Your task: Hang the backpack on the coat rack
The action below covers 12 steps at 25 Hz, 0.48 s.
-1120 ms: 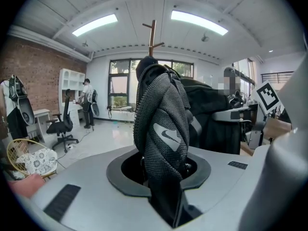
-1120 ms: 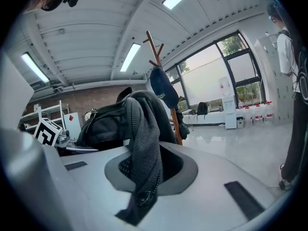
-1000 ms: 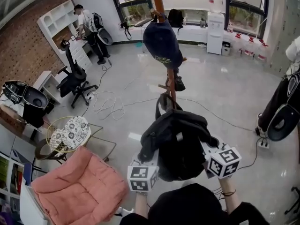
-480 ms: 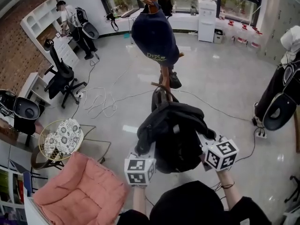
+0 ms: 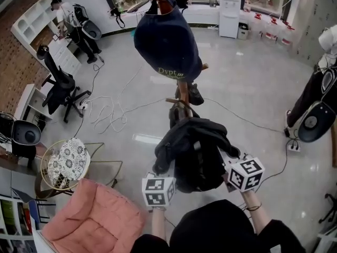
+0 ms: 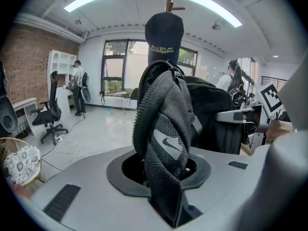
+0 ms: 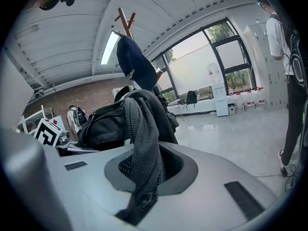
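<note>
Grey floor (image 5: pixel 253 88) lies all round. 2 tongs hold the backpack (image 5: pixel 195 152) up near 6 o'clock: left gripper (image 6: pixel 166 179) and right gripper (image 7: pixel 143 177) each pinch 1 strap. Just past it, at 12 o'clock, stands the coat rack (image 5: pixel 182 91). Hanging looks not done yet.

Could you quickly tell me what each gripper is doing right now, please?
Left gripper: shut on the backpack.
Right gripper: shut on the backpack.
</note>
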### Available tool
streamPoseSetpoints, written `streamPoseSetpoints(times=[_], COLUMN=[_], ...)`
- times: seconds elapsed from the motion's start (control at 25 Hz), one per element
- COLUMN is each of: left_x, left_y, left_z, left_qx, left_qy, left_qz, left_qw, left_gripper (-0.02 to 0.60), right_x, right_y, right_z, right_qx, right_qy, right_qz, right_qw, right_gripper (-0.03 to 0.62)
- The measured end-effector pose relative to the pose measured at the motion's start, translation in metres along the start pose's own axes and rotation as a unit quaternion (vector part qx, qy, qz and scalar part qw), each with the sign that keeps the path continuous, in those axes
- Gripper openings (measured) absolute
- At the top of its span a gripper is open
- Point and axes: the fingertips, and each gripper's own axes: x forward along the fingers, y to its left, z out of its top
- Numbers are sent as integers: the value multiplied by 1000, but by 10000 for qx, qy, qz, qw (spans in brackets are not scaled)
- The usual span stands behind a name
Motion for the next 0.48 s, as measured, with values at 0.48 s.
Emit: streamPoseSetpoints(times=[0.48], left_x=[53], left_y=[16], left_z=[0], left_qx=[-134], left_qy=[372], left_qz=[10], left_qw=[9992], left_gripper=[121], right_x=[49], right_y=[-32], right_z=[0], right_qx=[65], right_qy=[235], right_qz=[20], right_qw=[9997], right_gripper=[37])
